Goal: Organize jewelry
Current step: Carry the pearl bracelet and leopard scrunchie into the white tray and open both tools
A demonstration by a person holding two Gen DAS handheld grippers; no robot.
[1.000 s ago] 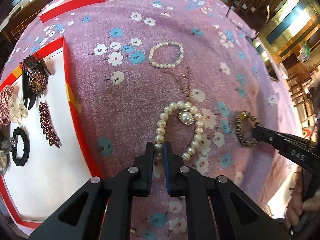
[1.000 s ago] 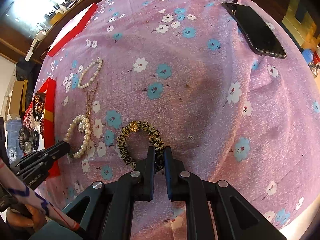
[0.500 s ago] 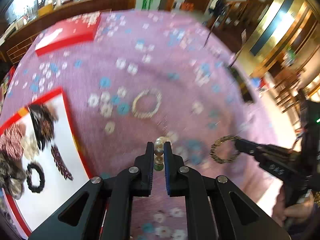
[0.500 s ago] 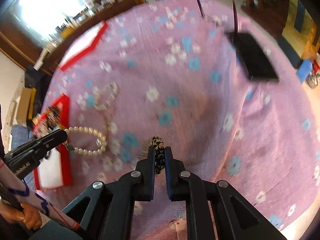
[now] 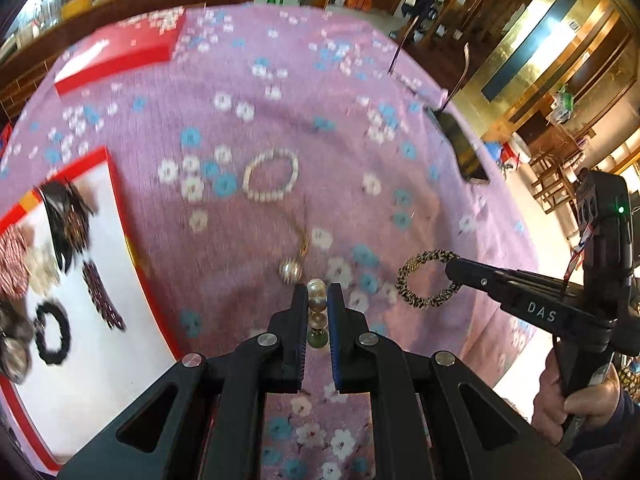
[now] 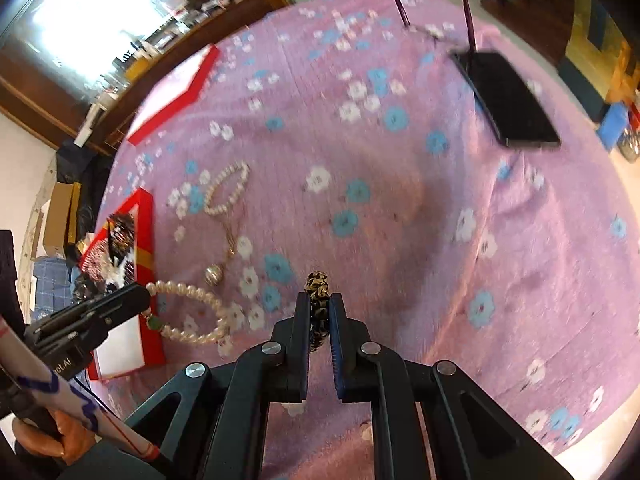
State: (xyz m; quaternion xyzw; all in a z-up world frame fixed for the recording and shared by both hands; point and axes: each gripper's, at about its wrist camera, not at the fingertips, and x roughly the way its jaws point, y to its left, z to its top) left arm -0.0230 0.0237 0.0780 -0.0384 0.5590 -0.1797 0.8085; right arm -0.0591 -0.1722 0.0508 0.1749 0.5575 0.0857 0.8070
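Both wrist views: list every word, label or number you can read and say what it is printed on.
"DAS": white letters on the black finger arm of the right gripper, left wrist view.
"ol.AI": partial white lettering, start hidden, on the body of the left gripper, right wrist view.
Red box lid: white print, too blurred to read.
Nothing else legible.

There are two tools, left (image 5: 318,304) and right (image 6: 319,312), two pearl bracelets (image 6: 188,314) (image 5: 272,176), one leopard-print scrunchie (image 5: 428,278), one pendant necklace (image 5: 291,270), one phone (image 6: 510,100), one red box (image 5: 120,280) and one red lid (image 5: 120,58).
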